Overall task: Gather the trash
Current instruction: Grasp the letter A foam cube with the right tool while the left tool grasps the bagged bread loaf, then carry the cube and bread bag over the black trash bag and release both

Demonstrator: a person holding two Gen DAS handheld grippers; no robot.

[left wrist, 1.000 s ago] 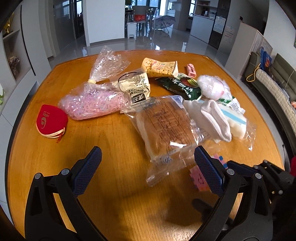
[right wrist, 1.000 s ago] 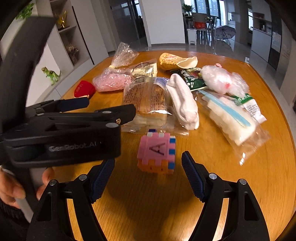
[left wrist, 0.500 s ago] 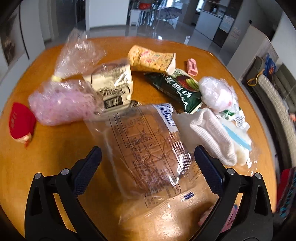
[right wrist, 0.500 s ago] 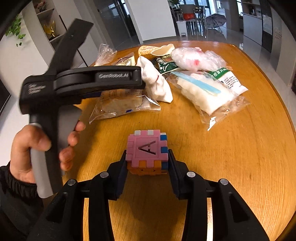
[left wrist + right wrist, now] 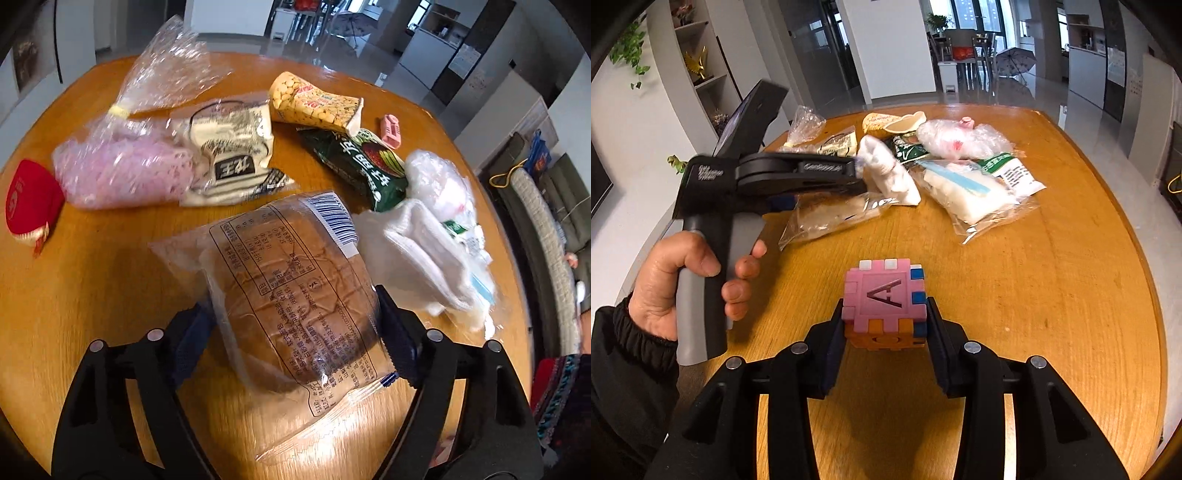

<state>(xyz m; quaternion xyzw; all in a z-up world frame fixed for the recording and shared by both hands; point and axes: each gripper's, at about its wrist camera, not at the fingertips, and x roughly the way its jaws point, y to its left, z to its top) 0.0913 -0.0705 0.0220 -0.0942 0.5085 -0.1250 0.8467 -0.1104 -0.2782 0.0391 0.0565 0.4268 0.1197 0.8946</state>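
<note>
My left gripper is shut on a clear-wrapped bread loaf, its pads pressing both sides of the loaf on the round wooden table. In the right wrist view the left gripper sits over the bread bag. My right gripper is shut on a pink and orange foam cube marked "A", held just above the table.
Behind the bread lie a pink-filled bag, a cream packet, a yellow snack bag, a green packet, a white cloth, a pink eraser and a red pouch.
My left gripper moved forward over the bread and closed on it. My right gripper closed on the cube and lifted it slightly.
</note>
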